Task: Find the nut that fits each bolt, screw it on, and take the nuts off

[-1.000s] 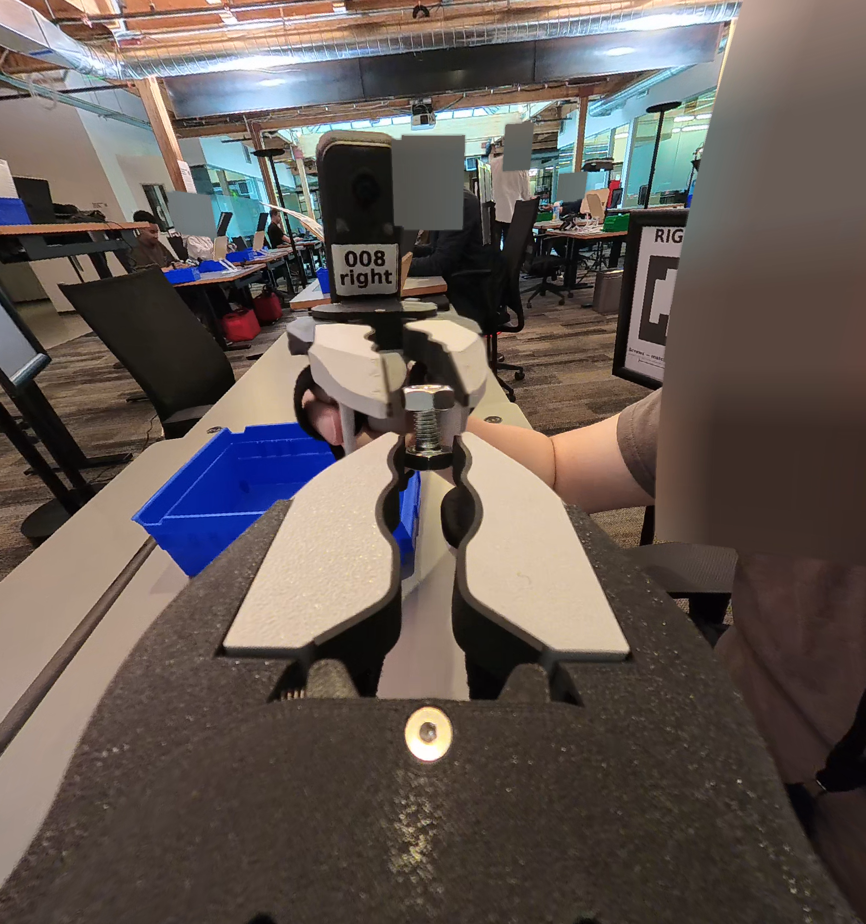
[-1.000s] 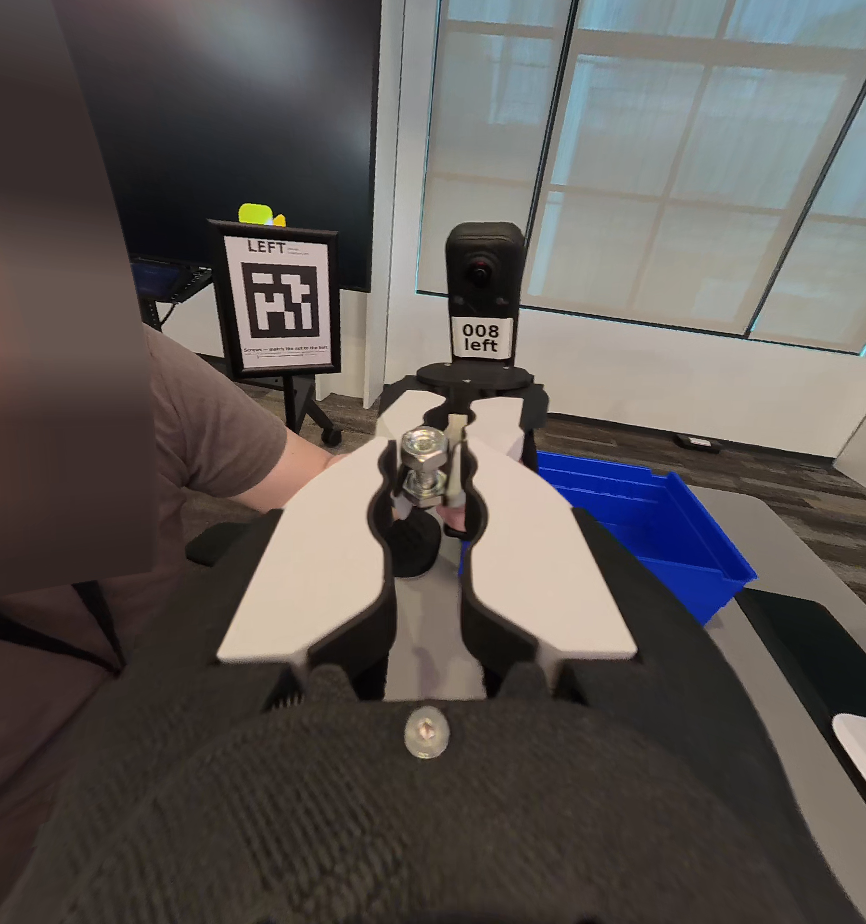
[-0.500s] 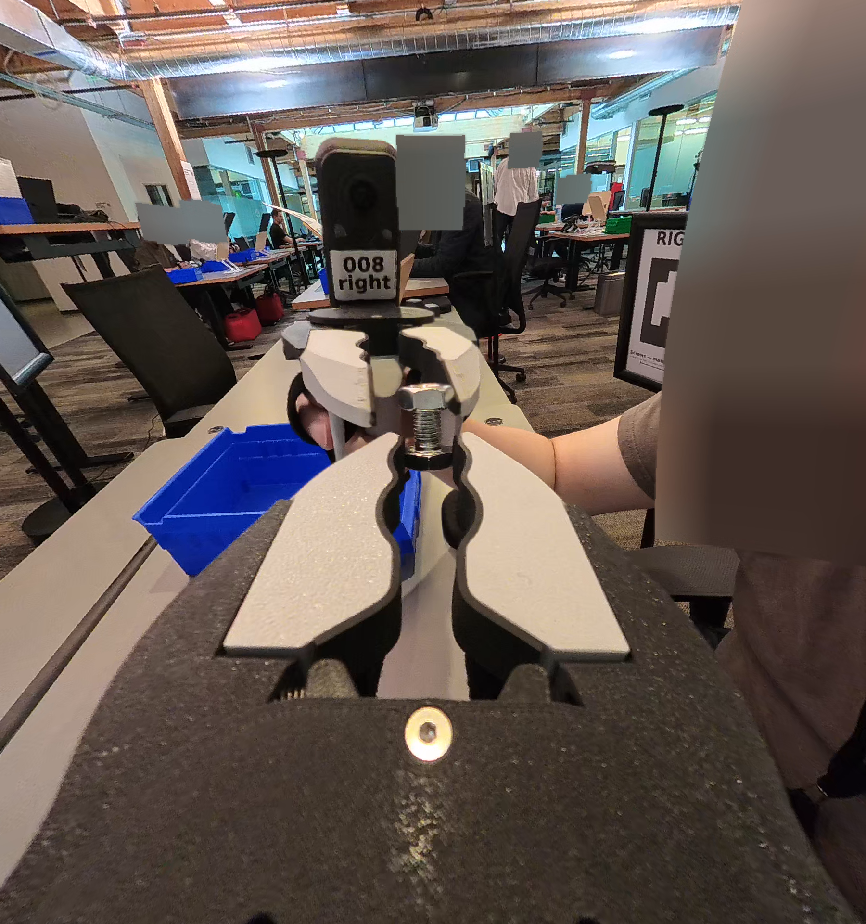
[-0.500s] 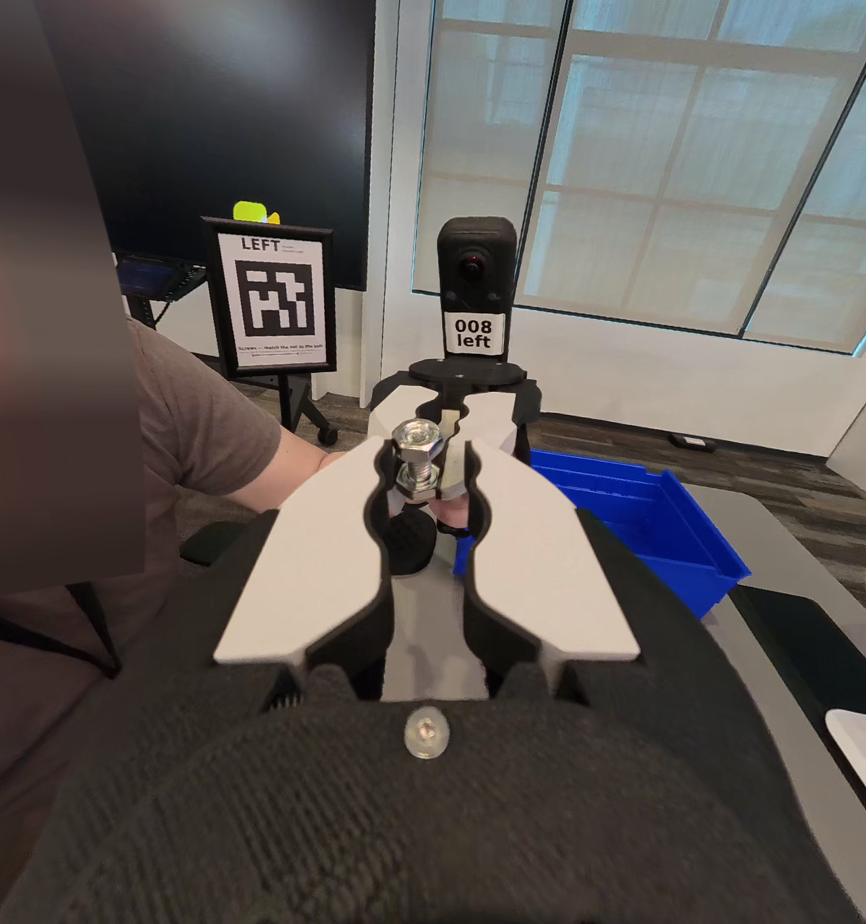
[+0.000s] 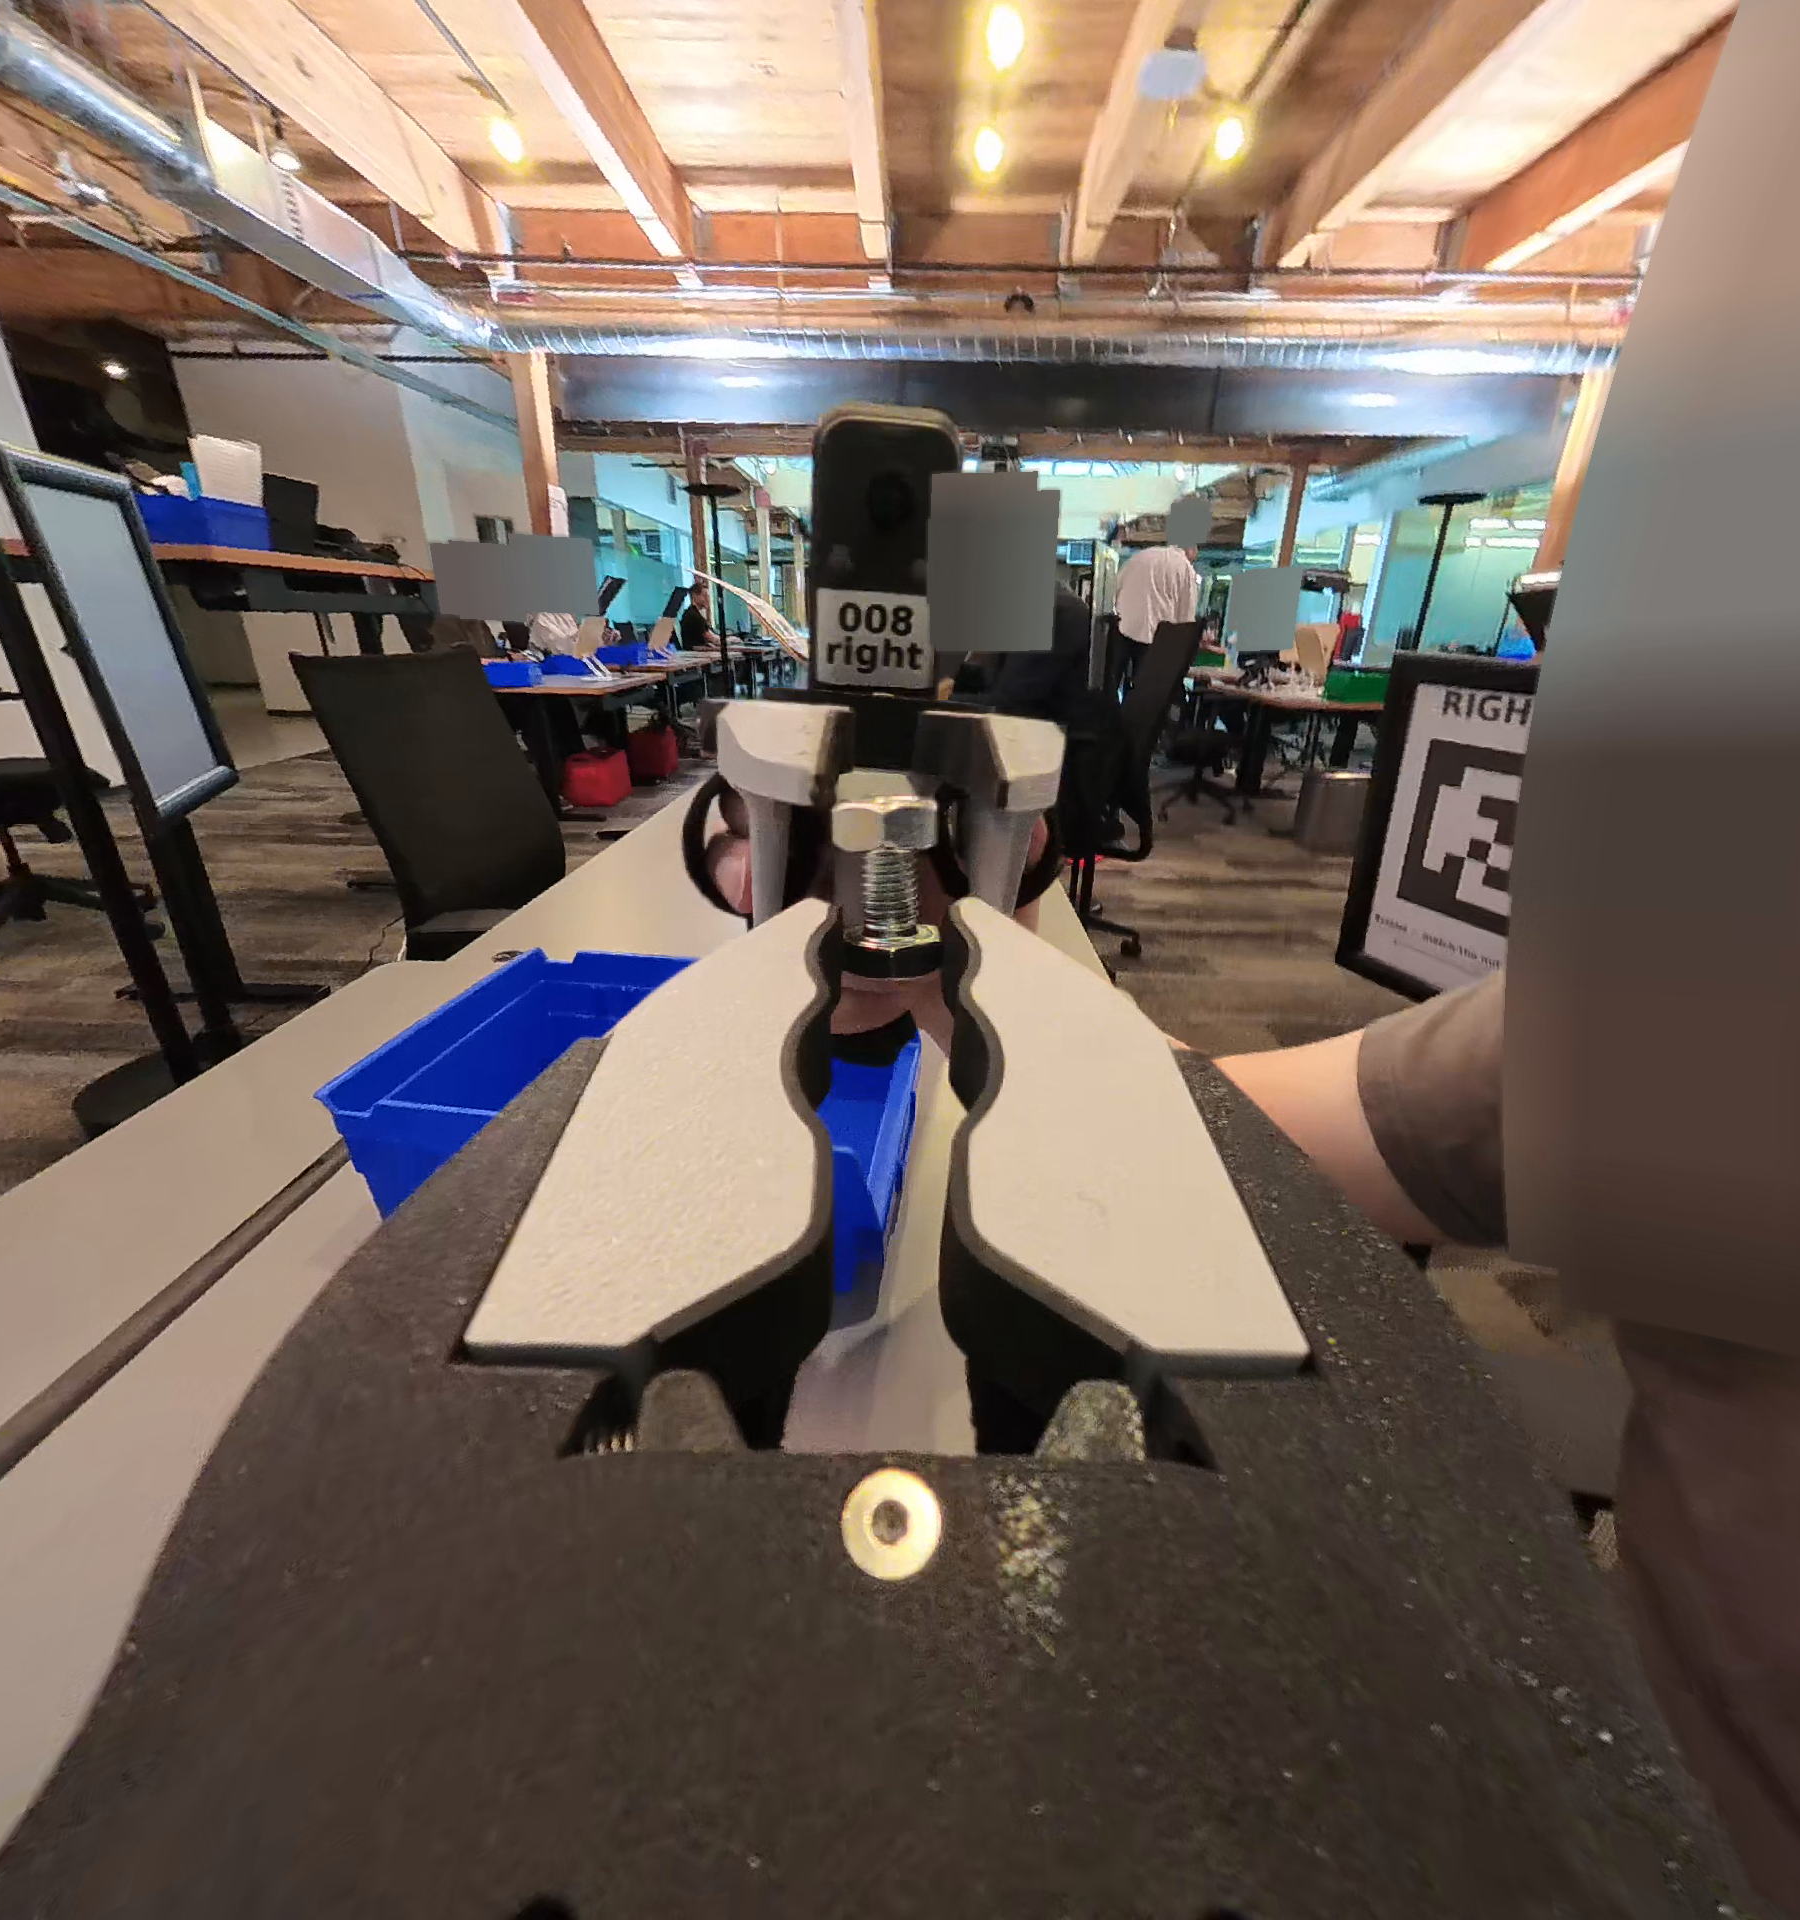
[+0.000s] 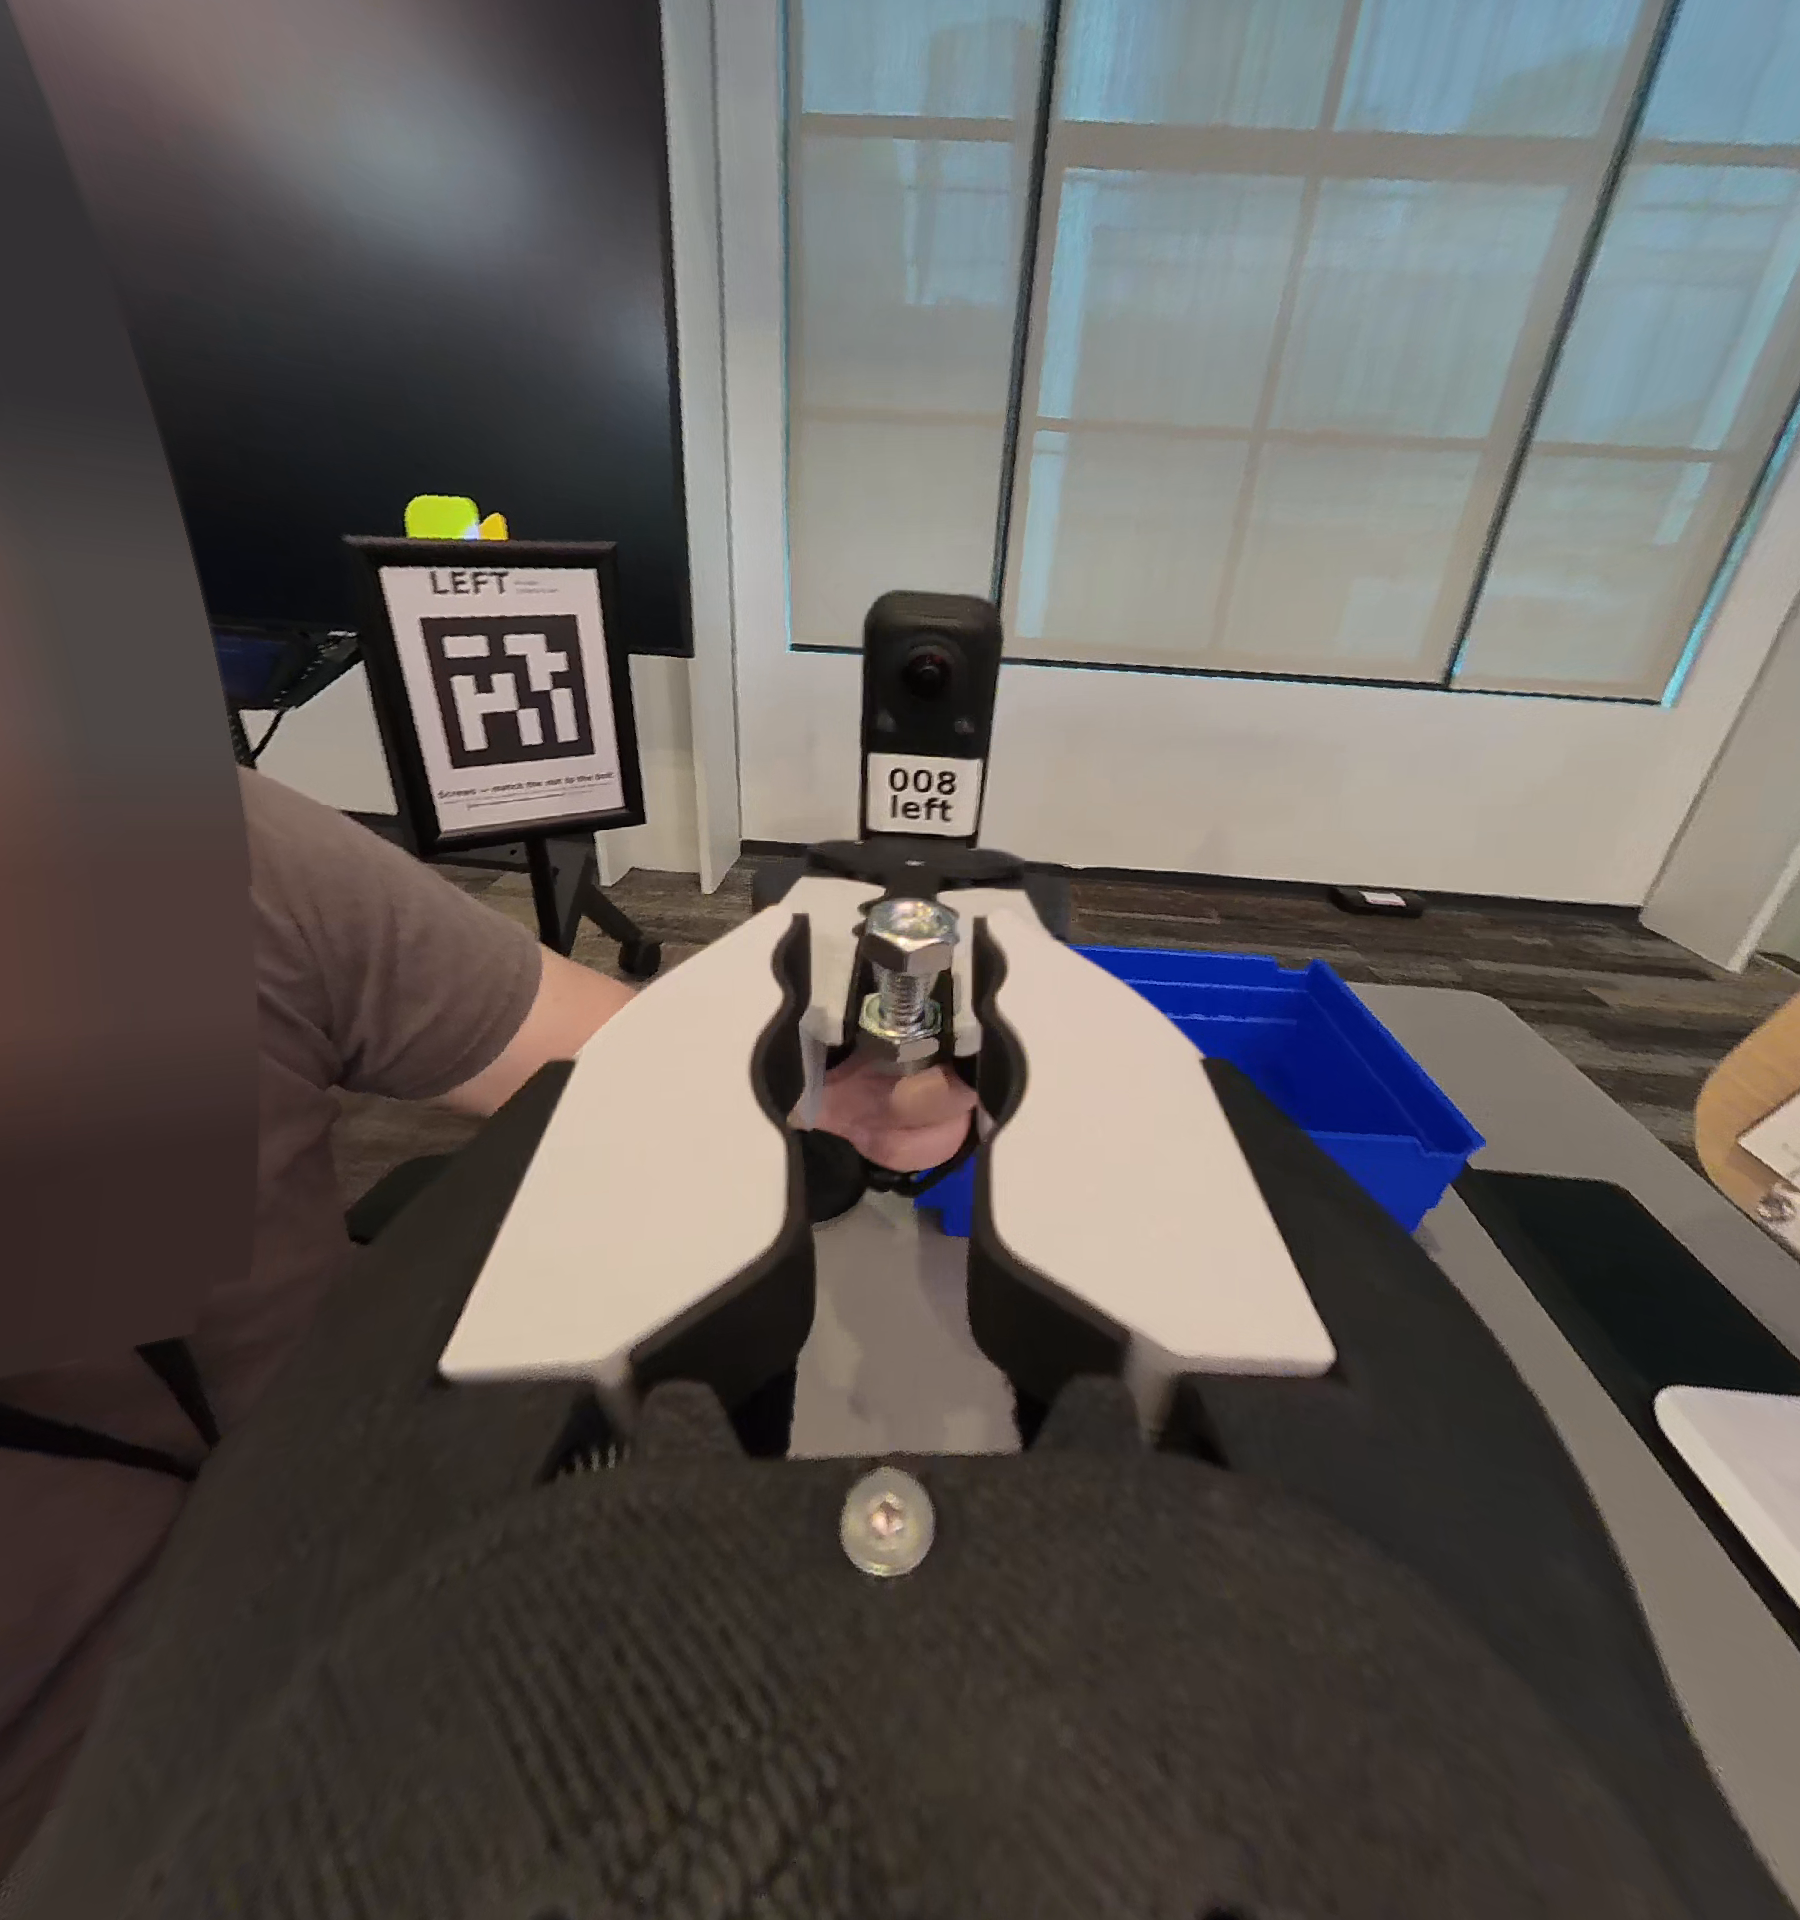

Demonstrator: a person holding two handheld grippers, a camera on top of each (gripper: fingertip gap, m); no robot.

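Observation:
A silver hex bolt (image 5: 889, 888) stands upright in the air with a nut (image 5: 889, 948) threaded low on its shaft. My left gripper (image 5: 891, 935) is shut on the nut. My right gripper (image 6: 891, 935) faces the left one. Its fingers (image 5: 776, 862) flank the bolt head with a small gap on each side, so it is open. In the right wrist view the bolt (image 6: 901, 987) and nut (image 6: 901, 1023) sit just beyond my right fingertips, with the left gripper's white fingers behind them.
A blue bin (image 5: 522, 1049) (image 6: 1291, 1049) sits on the grey table (image 5: 148, 1226) below the grippers. The person's arm (image 5: 1291, 1122) reaches in from the side. Framed marker signs (image 5: 1447, 831) (image 6: 506, 686) stand nearby. A black chair (image 5: 439, 790) stands beyond the table. A white sheet (image 6: 1769, 1507) lies at the right. Less than 4 cm separates the two grippers' tips.
My right gripper has levelled from a tilt to upright and its fingers have spread slightly off the bolt head. My left gripper still clamps the nut.

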